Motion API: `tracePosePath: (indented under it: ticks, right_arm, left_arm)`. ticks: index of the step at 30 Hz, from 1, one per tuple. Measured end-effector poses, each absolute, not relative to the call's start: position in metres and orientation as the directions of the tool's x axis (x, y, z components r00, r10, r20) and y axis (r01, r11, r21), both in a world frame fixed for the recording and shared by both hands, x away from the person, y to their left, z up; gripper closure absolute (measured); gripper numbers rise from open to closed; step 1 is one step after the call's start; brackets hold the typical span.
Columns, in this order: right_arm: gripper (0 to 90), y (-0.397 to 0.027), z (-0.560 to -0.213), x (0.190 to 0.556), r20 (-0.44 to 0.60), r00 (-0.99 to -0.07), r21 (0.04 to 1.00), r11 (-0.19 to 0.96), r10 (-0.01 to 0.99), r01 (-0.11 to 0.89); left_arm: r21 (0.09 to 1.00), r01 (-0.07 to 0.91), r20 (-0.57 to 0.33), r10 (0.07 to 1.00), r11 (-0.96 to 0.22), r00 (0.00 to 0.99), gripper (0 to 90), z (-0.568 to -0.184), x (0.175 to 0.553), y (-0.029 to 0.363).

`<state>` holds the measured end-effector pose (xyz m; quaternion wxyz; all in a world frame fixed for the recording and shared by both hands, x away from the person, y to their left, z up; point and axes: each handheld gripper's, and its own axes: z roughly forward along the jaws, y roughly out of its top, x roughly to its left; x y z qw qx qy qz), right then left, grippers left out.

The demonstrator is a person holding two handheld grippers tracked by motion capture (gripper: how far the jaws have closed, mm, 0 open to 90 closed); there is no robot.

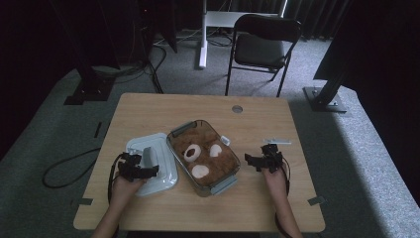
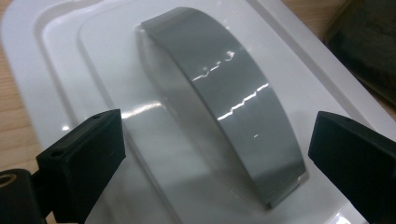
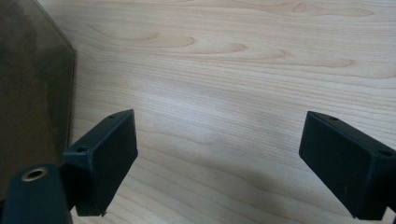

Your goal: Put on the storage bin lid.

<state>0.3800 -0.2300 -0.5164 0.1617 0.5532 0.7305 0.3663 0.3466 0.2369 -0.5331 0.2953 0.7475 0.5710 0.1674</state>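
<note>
Hovering over a white lid (image 1: 158, 168) on the counter (image 1: 257, 124), the left claw (image 1: 143, 171) points down with jaws spread, straddling the lid's grey handle (image 2: 224, 98) without touching it. Left forearm reaches in from the near edge. The right claw (image 1: 257, 159), also released, hangs above bare wood just beside a glass dish (image 1: 218, 184) of brown food, wrist straight.

Two black handheld grippers, bare forearms

The left gripper (image 1: 148, 171) and right gripper (image 1: 253, 161) are matte black, with blocky rectangular jaws bearing small screw holes, a brass-coloured insert near each base, and black trailing cables.
</note>
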Motion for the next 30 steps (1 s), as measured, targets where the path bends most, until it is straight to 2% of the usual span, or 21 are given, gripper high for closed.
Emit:
tracePosePath:
  ticks: [5,6,14,15,18,21,25,30]
  right_arm:
    - [10.8,-0.227,-0.517,0.381,0.164,-0.34,0.711,0.128,0.926,0.691]
    - [10.9,-0.227,-0.517,0.381,0.163,-0.342,0.711,0.13,0.925,0.691]
    - [13.2,-0.224,-0.517,0.381,0.156,-0.344,0.714,0.135,0.926,0.687]
    - [13.2,-0.224,-0.517,0.382,0.156,-0.344,0.714,0.135,0.926,0.687]
    - [13.3,-0.225,-0.516,0.381,0.158,-0.343,0.714,0.133,0.926,0.687]
    - [13.3,-0.224,-0.516,0.381,0.148,-0.344,0.712,0.142,0.927,0.688]
    - [13.3,-0.224,-0.516,0.381,0.149,-0.347,0.711,0.144,0.926,0.688]
    - [13.3,-0.223,-0.515,0.381,0.146,-0.354,0.714,0.149,0.924,0.684]
  left_arm:
    - [0.634,0.754,-0.082,0.955,-0.171,0.286,6.8,-0.535,0.351,0.237]
    - [0.638,0.75,-0.076,0.954,-0.177,0.29,10.9,-0.535,0.352,0.238]
    - [0.676,0.719,-0.081,0.954,-0.16,0.288,18.5,-0.527,0.354,0.24]
    - [0.684,0.713,-0.089,0.953,-0.152,0.289,24.8,-0.525,0.355,0.24]
    - [0.679,0.72,-0.119,0.946,-0.144,0.302,35.8,-0.523,0.358,0.24]
    - [0.678,0.711,-0.094,0.937,-0.188,0.338,47.9,-0.523,0.36,0.236]
    - [0.681,0.713,-0.106,0.942,-0.165,0.319,51.4,-0.523,0.363,0.235]
    - [0.695,0.713,-0.16,0.946,-0.095,0.282,62.4,-0.524,0.364,0.242]
